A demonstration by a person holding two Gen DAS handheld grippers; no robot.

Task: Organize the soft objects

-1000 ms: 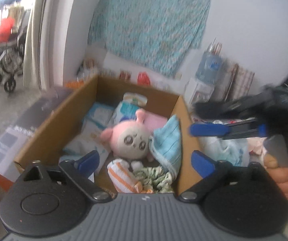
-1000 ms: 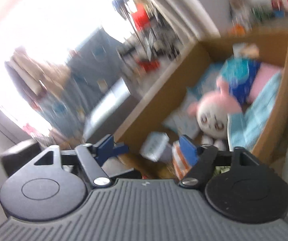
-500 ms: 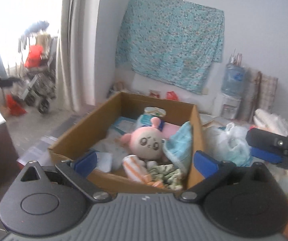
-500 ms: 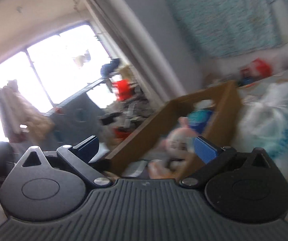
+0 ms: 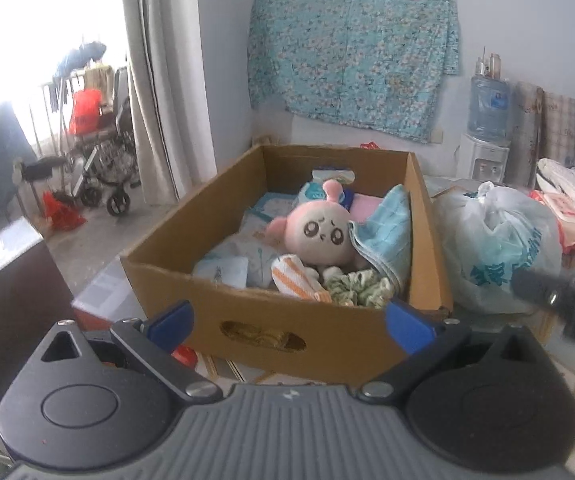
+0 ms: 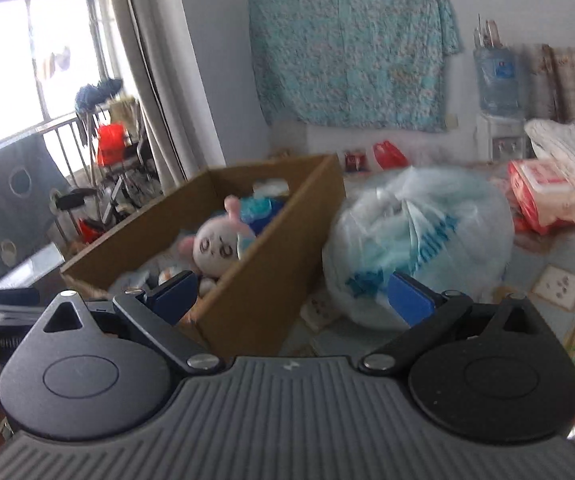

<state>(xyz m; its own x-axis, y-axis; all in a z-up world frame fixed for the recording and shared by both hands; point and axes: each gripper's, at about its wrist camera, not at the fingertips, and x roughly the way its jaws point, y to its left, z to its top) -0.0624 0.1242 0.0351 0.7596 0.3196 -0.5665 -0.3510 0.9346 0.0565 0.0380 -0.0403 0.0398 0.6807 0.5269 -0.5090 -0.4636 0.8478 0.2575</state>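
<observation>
Both tongs back from box — bag beside it

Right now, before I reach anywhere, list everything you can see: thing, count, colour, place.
cardboard box: one, brown, centre, open top
plush toy: one, pink and white, in the box, face up
blue cloth: one, light blue, draped inside the box against its right wall
striped cloth: one, orange and white, in the box near the front
scrunchie: one, green patterned, front right corner of the box
plastic bag: one, translucent white with blue print, right of the box
floral sheet: one, teal, hung on the wall
water bottle: one, blue, on a white dispenser, far right
left gripper: jaws open, empty
right gripper: jaws just opened wide, empty
</observation>
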